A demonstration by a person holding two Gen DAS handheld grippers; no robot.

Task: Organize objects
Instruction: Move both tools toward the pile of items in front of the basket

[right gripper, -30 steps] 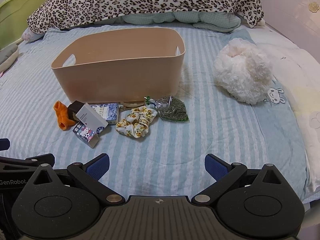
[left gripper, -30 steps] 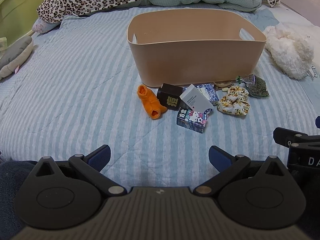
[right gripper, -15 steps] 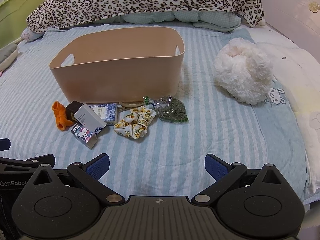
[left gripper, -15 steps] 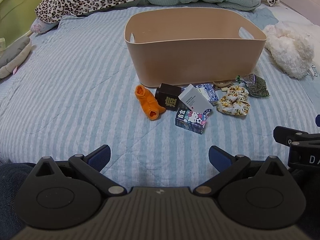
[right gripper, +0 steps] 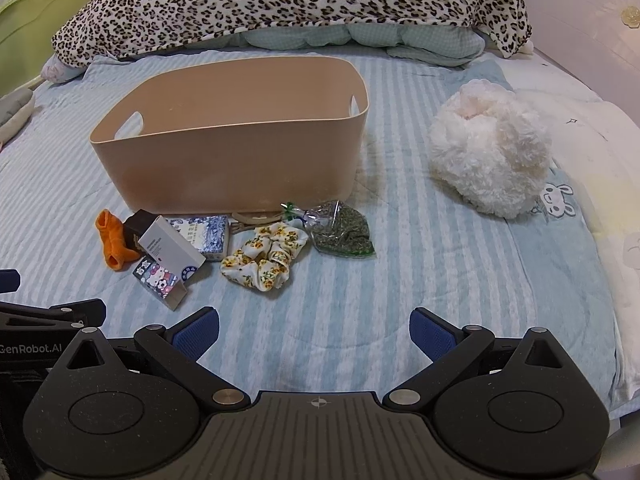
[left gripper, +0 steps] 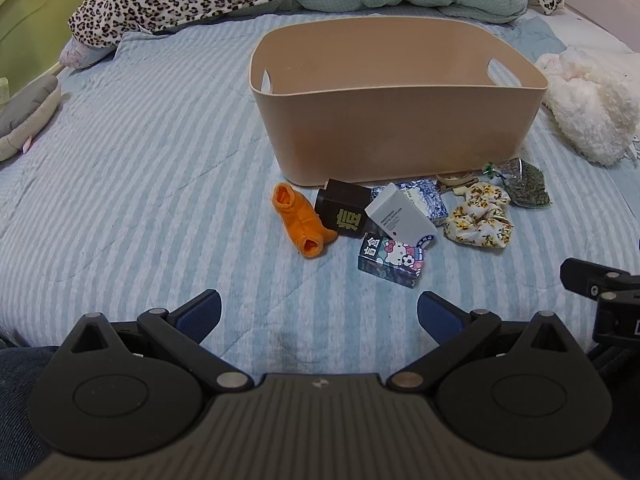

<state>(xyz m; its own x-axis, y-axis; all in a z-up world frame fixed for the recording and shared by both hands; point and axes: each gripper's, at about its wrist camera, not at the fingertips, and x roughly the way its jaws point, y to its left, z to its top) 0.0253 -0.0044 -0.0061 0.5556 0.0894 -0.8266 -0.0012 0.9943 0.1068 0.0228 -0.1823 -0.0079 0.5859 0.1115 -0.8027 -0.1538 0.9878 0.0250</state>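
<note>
A tan plastic basket point(left gripper: 400, 132) point(right gripper: 240, 160) stands on the striped bedspread. In front of it lie an orange sock point(left gripper: 300, 222) point(right gripper: 114, 240), a dark box point(left gripper: 346, 208), a white box point(left gripper: 400, 214) point(right gripper: 170, 248), a cartoon-cat box point(left gripper: 394, 260) point(right gripper: 160, 282), a blue patterned packet point(right gripper: 204, 232), a floral scrunchie point(left gripper: 480, 220) point(right gripper: 264, 256) and a bag of dried herbs point(left gripper: 524, 182) point(right gripper: 342, 232). My left gripper point(left gripper: 319, 314) and right gripper point(right gripper: 314, 330) are both open and empty, low over the bed, short of the pile.
A fluffy white plush point(right gripper: 490, 156) lies right of the basket. A leopard-print blanket point(right gripper: 280, 4) covers pillows at the bed's head. A grey cushion point(left gripper: 24, 120) lies at the left edge by a green headboard point(left gripper: 36, 12).
Both grippers have edged slightly forward toward the pile and basket. Both stay open. Nothing on the bed has moved.
</note>
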